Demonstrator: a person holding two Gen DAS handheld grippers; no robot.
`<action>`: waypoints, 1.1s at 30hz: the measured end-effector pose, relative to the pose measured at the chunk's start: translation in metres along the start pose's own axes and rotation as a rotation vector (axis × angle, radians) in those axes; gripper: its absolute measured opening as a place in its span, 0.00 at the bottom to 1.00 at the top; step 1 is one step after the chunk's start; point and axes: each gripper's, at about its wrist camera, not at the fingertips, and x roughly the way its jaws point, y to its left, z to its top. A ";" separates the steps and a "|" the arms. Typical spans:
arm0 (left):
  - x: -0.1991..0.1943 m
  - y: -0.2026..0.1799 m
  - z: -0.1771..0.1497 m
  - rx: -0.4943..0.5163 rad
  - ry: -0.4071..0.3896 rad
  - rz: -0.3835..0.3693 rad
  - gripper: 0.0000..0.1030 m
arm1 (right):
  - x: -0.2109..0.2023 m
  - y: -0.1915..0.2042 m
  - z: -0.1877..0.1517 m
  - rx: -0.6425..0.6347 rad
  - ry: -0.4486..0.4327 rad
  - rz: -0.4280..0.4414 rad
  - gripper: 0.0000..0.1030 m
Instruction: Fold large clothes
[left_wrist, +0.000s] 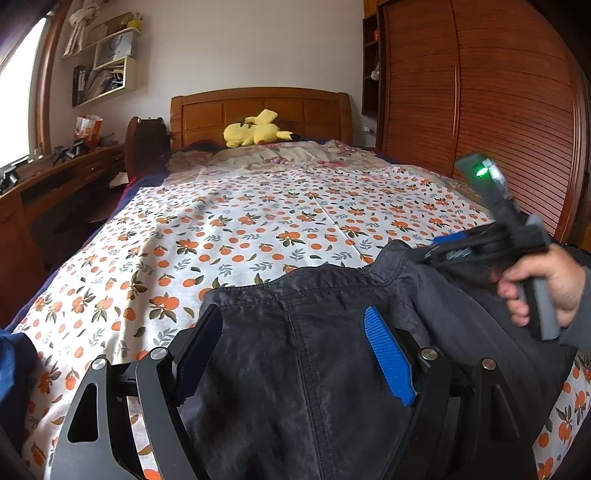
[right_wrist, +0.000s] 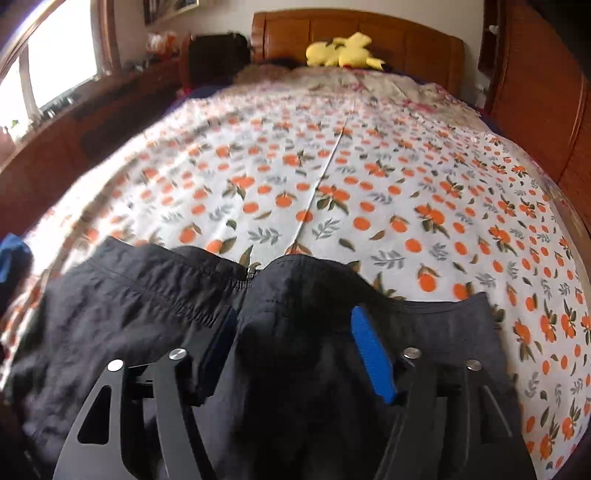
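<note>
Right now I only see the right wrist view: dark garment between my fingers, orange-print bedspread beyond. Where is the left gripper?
Observer: The left gripper is over the same dark garment, jaws wide apart, with a stitched seam running between them.
Operator: Does its camera catch my right gripper?
Observer: Yes. The right gripper sits at the raised, bunched part of the garment on the right, with a hand wrapped around its handle.
Operator: Any sign that its unit is powered?
Observer: A green light glows on top of it.
</note>
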 end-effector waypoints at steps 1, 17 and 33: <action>0.000 -0.002 0.000 0.001 0.001 -0.005 0.79 | -0.009 -0.007 -0.003 -0.003 -0.009 -0.005 0.62; -0.004 -0.046 -0.006 0.059 0.013 -0.085 0.81 | -0.002 -0.148 -0.054 0.214 0.152 -0.156 0.57; -0.044 -0.096 -0.010 0.132 -0.004 -0.099 0.82 | -0.047 -0.156 -0.065 0.246 0.027 -0.210 0.36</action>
